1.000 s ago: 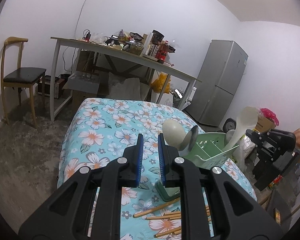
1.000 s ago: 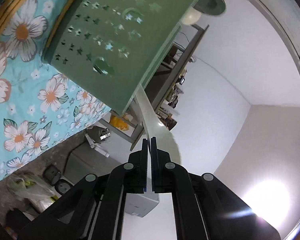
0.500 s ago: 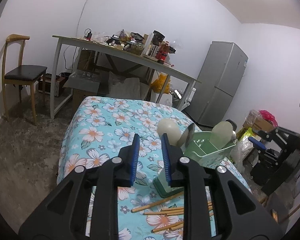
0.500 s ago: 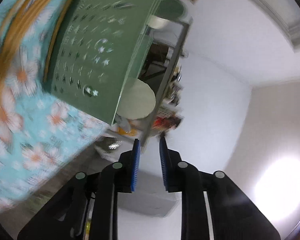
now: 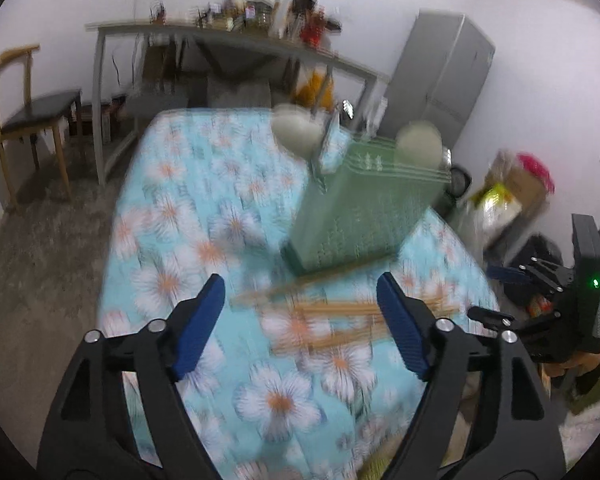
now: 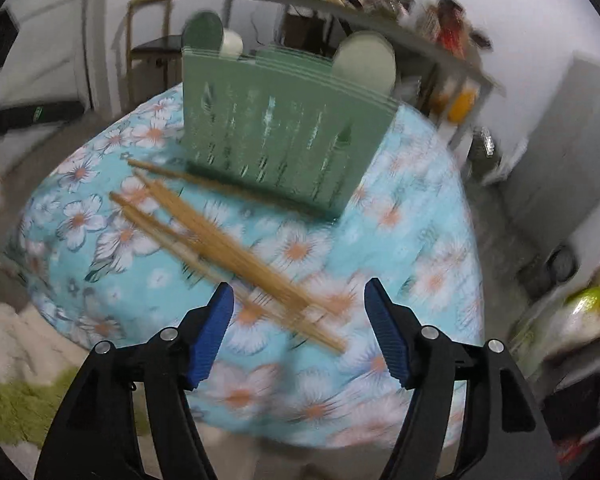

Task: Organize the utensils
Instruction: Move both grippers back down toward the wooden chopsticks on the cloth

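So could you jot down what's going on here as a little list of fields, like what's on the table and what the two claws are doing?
surface: table with flowered cloth
holder: green utensil holder, upright on the cloth
already in holder: pale spoons sticking out of the top
still loose: wooden chopsticks lying on the cloth in front of the holder
left gripper: jaws opening, nothing between them
right gripper: jaws opening, nothing gripped, above the chopsticks
picture quality: blurred by motion
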### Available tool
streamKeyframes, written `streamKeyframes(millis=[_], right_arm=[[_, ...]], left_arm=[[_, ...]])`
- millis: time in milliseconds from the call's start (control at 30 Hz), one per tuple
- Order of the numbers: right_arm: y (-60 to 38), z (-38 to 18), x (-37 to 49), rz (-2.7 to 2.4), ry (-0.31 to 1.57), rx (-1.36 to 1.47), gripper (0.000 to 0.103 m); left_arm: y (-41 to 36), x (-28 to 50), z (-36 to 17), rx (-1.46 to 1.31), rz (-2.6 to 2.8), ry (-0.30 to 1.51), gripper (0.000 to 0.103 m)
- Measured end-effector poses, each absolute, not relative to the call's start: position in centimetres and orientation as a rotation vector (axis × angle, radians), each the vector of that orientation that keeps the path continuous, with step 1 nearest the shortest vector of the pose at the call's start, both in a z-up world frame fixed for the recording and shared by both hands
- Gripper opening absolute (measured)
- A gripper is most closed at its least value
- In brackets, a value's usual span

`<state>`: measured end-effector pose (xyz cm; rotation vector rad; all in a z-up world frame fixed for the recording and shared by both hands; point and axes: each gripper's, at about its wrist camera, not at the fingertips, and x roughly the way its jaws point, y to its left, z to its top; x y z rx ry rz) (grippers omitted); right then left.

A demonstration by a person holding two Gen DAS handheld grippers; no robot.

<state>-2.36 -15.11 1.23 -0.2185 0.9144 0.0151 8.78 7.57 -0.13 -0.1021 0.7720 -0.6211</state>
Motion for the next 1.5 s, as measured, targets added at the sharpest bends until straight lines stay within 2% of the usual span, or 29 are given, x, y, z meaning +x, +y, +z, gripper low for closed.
streamKeyframes(millis=[233, 433, 533, 600, 667, 1100, 1500], right_arm=[[-17.7, -3.9, -2.3, -0.052, 1.015, 0.114, 0.067], [-17.6, -5.3, -1.8, -0.127, 0.989, 0.116, 0.076], [-17.5, -5.7, -1.3, -0.142, 0.987, 0.114, 0.083], [-17.4, -6.1, -1.0, -0.153, 0.992, 0.112, 0.093], [-17.6, -6.4, -0.9, -0.172, 0.990, 0.118, 0.097], [-18.4, -6.6, -0.9, -0.147, 0.977, 0.170, 0.097], [-20.8, -6.3, -2.1, -0.074, 0.884, 0.351, 0.097]], left_arm=[[5.4, 8.3, -5.1, -0.053, -0.579, 0.909, 0.082], [4.6, 9.2, -7.7, -0.039, -0.536, 1.006, 0.084], [4.7, 9.4, -7.9, -0.056, -0.532, 1.007, 0.087], [4.5, 9.4, -8.1, -0.063, -0.534, 1.004, 0.091], [4.2, 9.3, -8.1, -0.048, -0.536, 1.003, 0.095], [2.1, 9.1, -8.2, 0.106, -0.479, 1.039, 0.095], [3.6, 9.5, -8.0, -0.043, -0.496, 1.027, 0.095]])
